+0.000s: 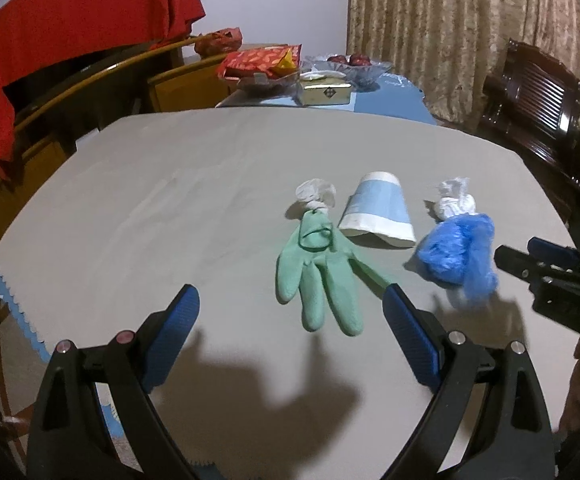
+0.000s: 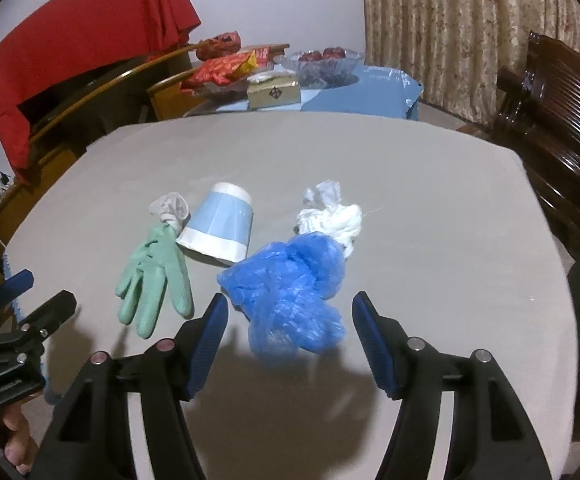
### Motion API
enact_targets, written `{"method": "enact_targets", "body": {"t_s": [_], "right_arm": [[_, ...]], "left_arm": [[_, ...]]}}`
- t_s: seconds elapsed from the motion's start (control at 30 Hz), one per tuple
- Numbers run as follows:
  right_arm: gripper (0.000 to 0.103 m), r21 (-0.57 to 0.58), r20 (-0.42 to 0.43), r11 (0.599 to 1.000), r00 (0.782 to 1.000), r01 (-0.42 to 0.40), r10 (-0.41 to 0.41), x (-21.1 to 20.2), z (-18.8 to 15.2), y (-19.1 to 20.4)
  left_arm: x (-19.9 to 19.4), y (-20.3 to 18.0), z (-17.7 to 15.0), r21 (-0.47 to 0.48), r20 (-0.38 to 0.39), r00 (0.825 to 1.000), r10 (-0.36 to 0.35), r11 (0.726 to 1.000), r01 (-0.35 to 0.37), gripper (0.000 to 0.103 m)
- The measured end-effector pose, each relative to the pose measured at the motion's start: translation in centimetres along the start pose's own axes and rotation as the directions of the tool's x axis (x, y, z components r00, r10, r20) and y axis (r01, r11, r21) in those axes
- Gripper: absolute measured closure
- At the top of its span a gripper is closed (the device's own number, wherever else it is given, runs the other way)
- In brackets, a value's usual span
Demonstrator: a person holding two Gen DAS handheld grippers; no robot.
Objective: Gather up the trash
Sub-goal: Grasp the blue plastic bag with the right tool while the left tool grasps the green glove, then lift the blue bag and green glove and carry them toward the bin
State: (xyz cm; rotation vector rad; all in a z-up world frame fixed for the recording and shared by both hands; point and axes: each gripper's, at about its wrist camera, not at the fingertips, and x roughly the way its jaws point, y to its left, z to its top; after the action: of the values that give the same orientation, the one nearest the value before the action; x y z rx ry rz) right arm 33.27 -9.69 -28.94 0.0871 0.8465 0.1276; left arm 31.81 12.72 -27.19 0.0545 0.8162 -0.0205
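Observation:
A green glove (image 1: 318, 272) (image 2: 155, 276) with a white knotted cuff lies flat on the grey table cloth (image 1: 169, 208) (image 2: 430, 200). A crushed blue-and-white paper cup (image 1: 378, 210) (image 2: 219, 226) lies on its side beside it. A crumpled blue plastic bag (image 1: 456, 252) (image 2: 290, 288) lies next to a white knotted wad (image 1: 454, 200) (image 2: 332, 212). My left gripper (image 1: 292, 304) is open, above the table just short of the glove's fingers. My right gripper (image 2: 290, 314) is open, its blue pads on either side of the blue bag's near end.
At the table's far end stand a tissue box (image 1: 326, 90) (image 2: 273, 90), red snack bags (image 1: 263, 60), and a glass bowl of fruit (image 1: 352, 64). A dark wooden chair (image 1: 538, 96) (image 2: 558, 120) stands at right. A red cloth (image 1: 69, 28) hangs over furniture at left.

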Motion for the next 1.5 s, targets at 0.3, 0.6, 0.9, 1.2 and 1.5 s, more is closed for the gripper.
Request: {"method": "enact_targets", "body": {"t_s": [0.3,0.6,0.9,1.2,1.5], "right_arm": [[0.064,-0.005,-0.077,1.000,0.997,-0.022,0.022,4.7,-0.3,0.0],[0.082,0.009,-0.073,0.996,0.994,-0.086,0.087,4.1,-0.8,-0.7],[0.082,0.005,-0.049,0.994,0.992,-0.114,0.114,2.2,-0.2,-0.9],[0.082,0.014,-0.047,0.994,0.993,-0.110,0.111,1.3,-0.3,-1.3],[0.082,0.026,-0.023,0.994,0.994,-0.110,0.111,-0.9,0.0,-2.3]], "left_arm": [[4.0,-0.7,0.1,0.002,-0.037,0.999,-0.029,1.000,0.029,0.013],[8.1,-2.4,-0.4,0.040,-0.121,0.992,-0.035,0.998,0.040,0.013],[9.0,-2.4,-1.0,0.030,-0.151,0.988,-0.017,0.999,0.022,0.019],[8.3,-2.3,-0.6,0.015,-0.164,0.986,-0.014,1.000,0.017,0.091],[4.0,-2.5,0.4,0.009,-0.111,0.994,0.000,1.000,0.001,0.094]]}}
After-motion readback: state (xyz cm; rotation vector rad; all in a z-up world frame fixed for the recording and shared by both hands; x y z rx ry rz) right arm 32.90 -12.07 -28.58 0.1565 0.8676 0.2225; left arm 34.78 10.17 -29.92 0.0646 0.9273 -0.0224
